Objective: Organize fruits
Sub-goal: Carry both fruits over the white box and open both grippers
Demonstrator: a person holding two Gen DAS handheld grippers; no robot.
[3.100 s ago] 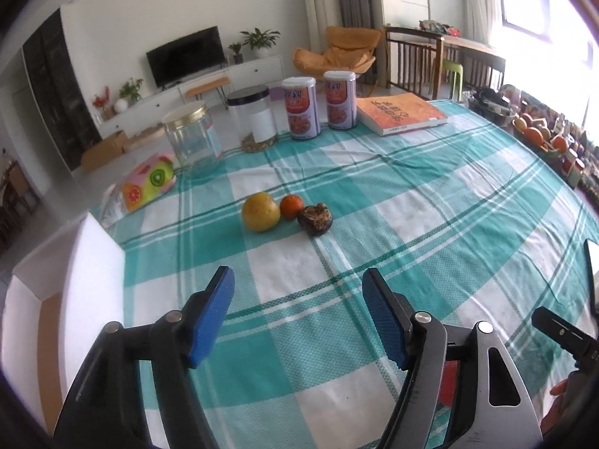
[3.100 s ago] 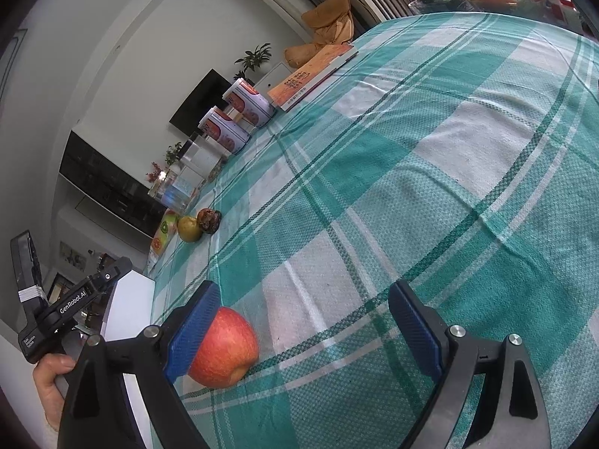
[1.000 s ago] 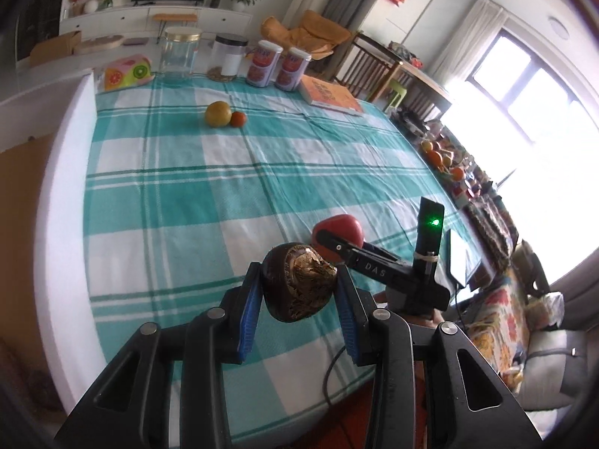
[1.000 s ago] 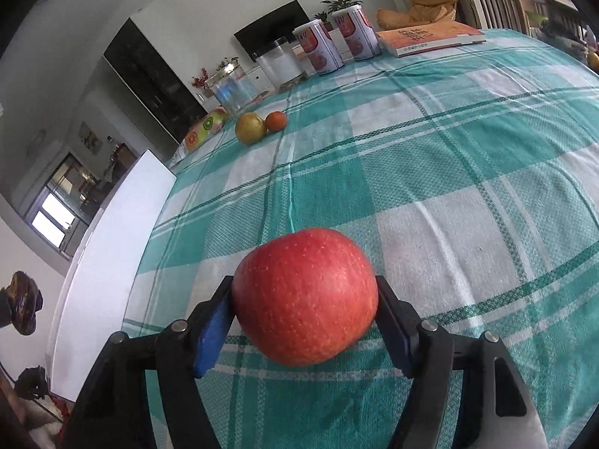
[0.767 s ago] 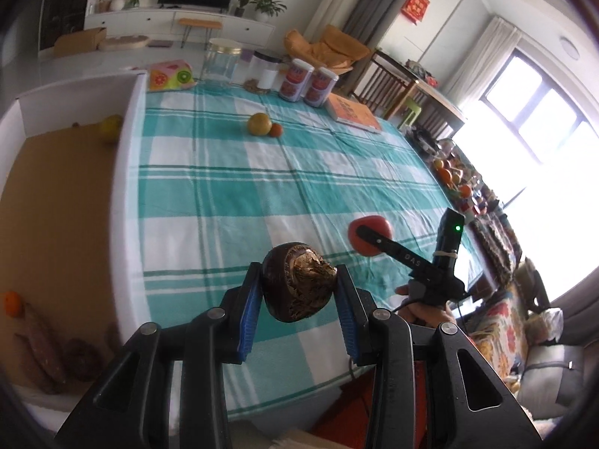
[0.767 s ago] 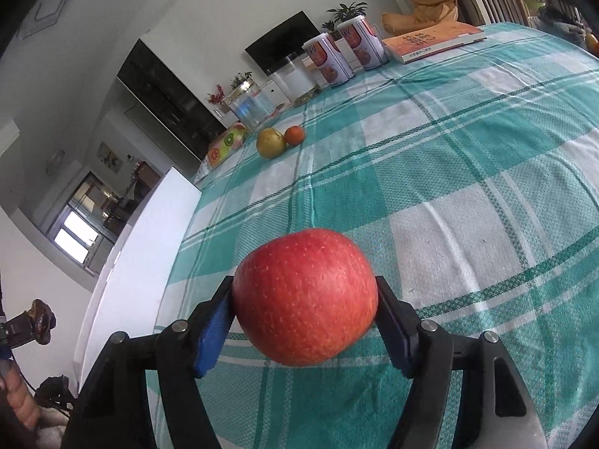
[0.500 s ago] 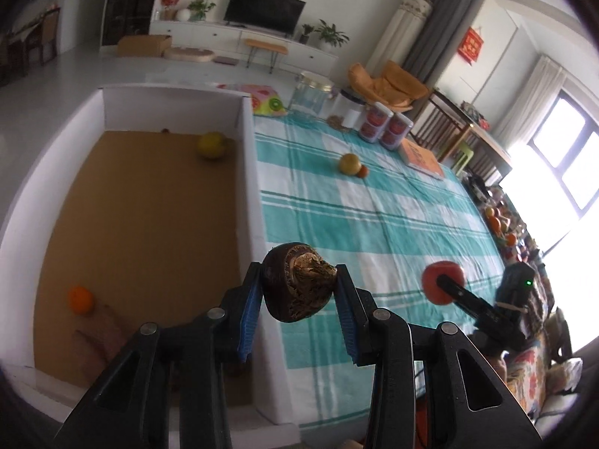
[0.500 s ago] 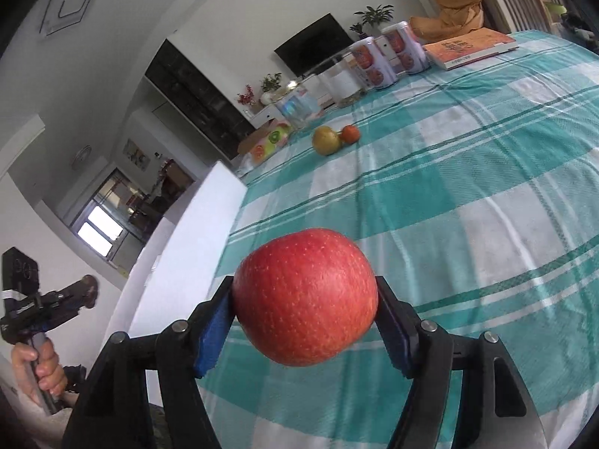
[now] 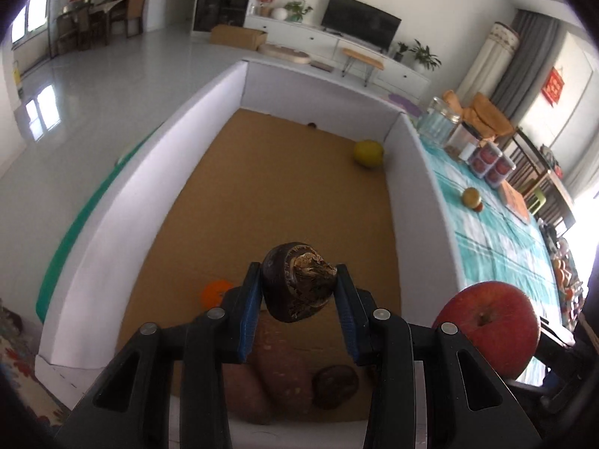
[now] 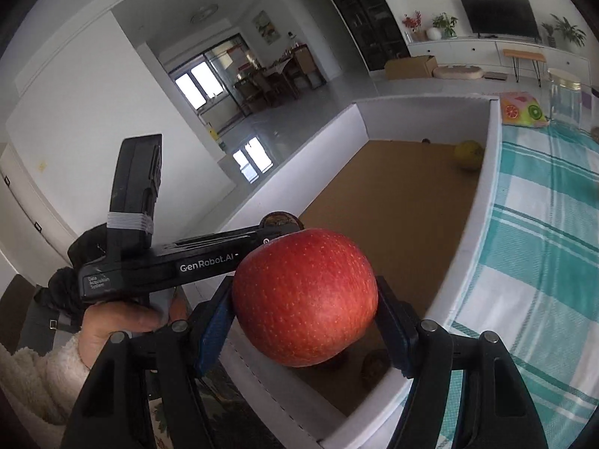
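Gripping dark brown fruit [image 9: 297, 287], left gripper [image 9: 298, 312] jaws clamped on it above white box [image 9: 157, 172]. Right gripper [image 10: 305, 323] jaws closed on red apple [image 10: 305, 303], just beside, over box's near corner. Below: sweet potatoes [image 9: 284, 370], small orange [image 9: 214, 292]. Farther: yellow fruit [image 9: 368, 153] at box's far wall; two fruits [image 9: 471, 198] on checked tabletop [image 9: 498, 239].

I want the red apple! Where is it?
The red apple is clamped in the right tool, over the near edge of the white box.

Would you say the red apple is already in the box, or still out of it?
Out: the right tongs hold the red apple above the box.
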